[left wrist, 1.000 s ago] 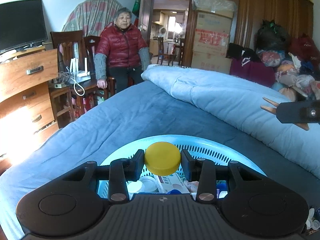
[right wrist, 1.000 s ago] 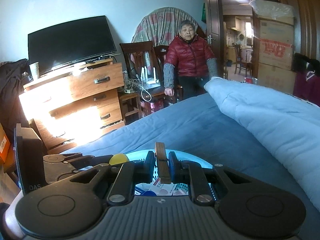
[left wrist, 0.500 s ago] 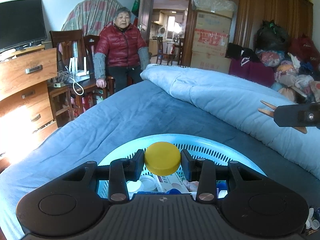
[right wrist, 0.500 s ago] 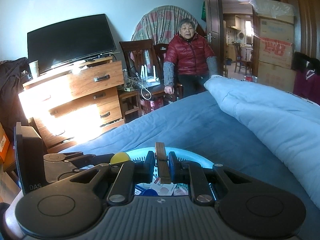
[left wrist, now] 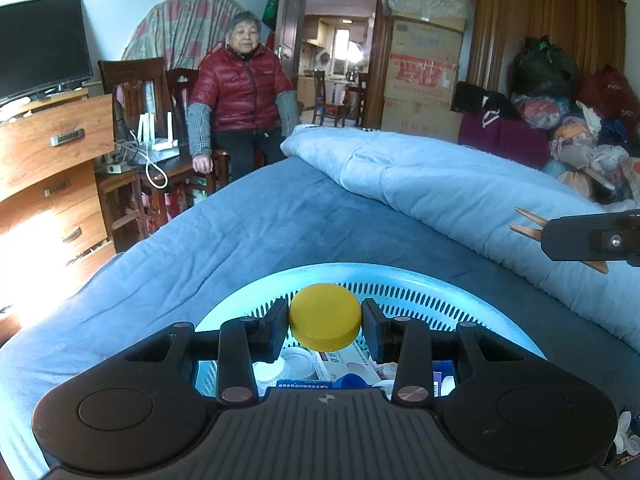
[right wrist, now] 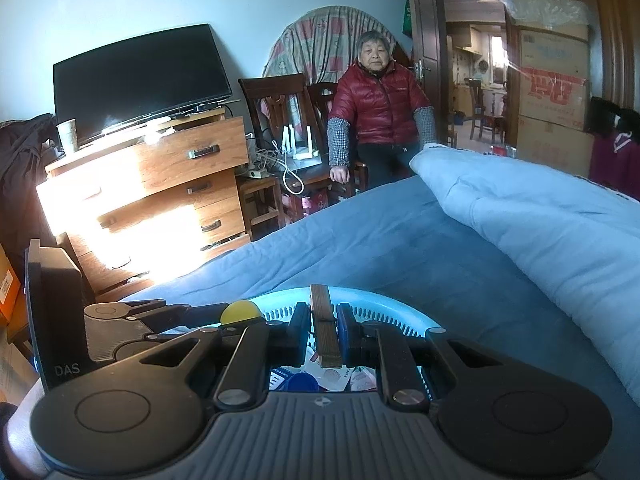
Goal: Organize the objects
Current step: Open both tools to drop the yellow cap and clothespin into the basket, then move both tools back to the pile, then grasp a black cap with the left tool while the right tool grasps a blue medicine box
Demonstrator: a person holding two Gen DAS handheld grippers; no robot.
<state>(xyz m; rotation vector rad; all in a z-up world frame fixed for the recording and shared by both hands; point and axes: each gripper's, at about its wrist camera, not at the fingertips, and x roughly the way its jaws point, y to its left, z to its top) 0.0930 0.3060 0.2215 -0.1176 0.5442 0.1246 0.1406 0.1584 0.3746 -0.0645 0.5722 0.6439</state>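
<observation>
left tongs (left wrist: 325, 317) grip yellow cap (left wrist: 325, 317); right tongs (right wrist: 325, 330) grip wooden clothespin (right wrist: 325, 330) (above cluttered basket (left wrist: 400, 276))

1 round yellow plastic cap (left wrist: 325, 317). 1 brown wooden clothespin (right wrist: 325, 332). 1 pale-blue slotted plastic basket (left wrist: 416, 276), near centre. 2 black two-finger grippers: left (left wrist: 325, 330), right (right wrist: 324, 334). 2 white round lids (left wrist: 298, 362) in basket. 1 seated person in red puffer jacket (left wrist: 244, 92), far.

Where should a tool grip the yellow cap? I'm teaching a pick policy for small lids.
Grip the yellow cap across its ribbed side wall, on two opposite sides, coming in level with its flat top. It is a low round disc, so the rim gives two facing contact spots while the flat faces offer no purchase. The left tool holds it this way now, above the basket.
</observation>
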